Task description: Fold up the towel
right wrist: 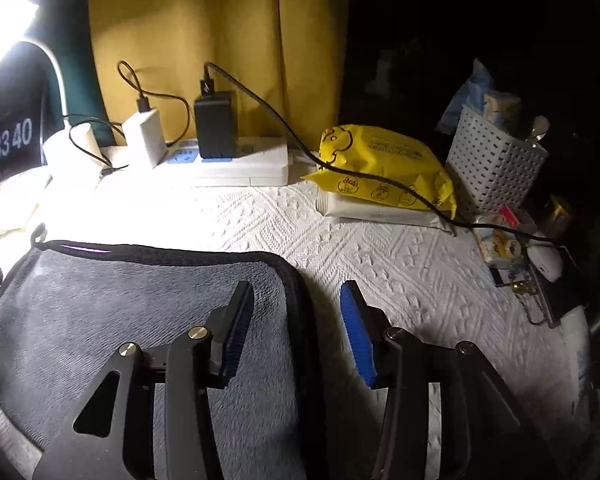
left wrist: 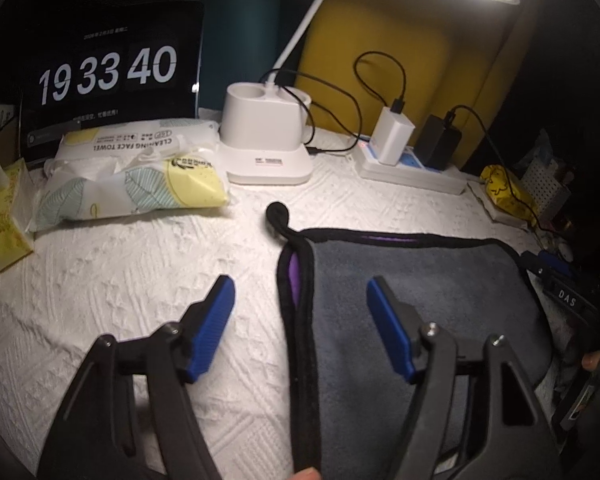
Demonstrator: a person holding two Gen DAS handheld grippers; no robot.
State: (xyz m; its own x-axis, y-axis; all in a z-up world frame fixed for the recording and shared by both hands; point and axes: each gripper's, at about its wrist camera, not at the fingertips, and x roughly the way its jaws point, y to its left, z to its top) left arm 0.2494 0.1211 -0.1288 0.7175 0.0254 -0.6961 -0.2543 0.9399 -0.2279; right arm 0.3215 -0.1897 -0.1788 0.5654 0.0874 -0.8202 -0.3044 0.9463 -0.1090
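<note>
A grey towel (left wrist: 428, 300) with black trim and a purple underside lies folded flat on the white textured cloth; it also shows in the right wrist view (right wrist: 140, 304). A black hanging loop (left wrist: 278, 212) sticks out at its far left corner. My left gripper (left wrist: 302, 286) is open and empty, straddling the towel's left edge a little above it. My right gripper (right wrist: 296, 300) is open and empty, straddling the towel's right edge.
At the back stand a tablet clock (left wrist: 108, 76), a face towel pack (left wrist: 132, 176), a white lamp base (left wrist: 266, 140) and a power strip with chargers (left wrist: 412, 160). A yellow wipes pack (right wrist: 384, 168), a white basket (right wrist: 496, 164) and small clutter sit at the right.
</note>
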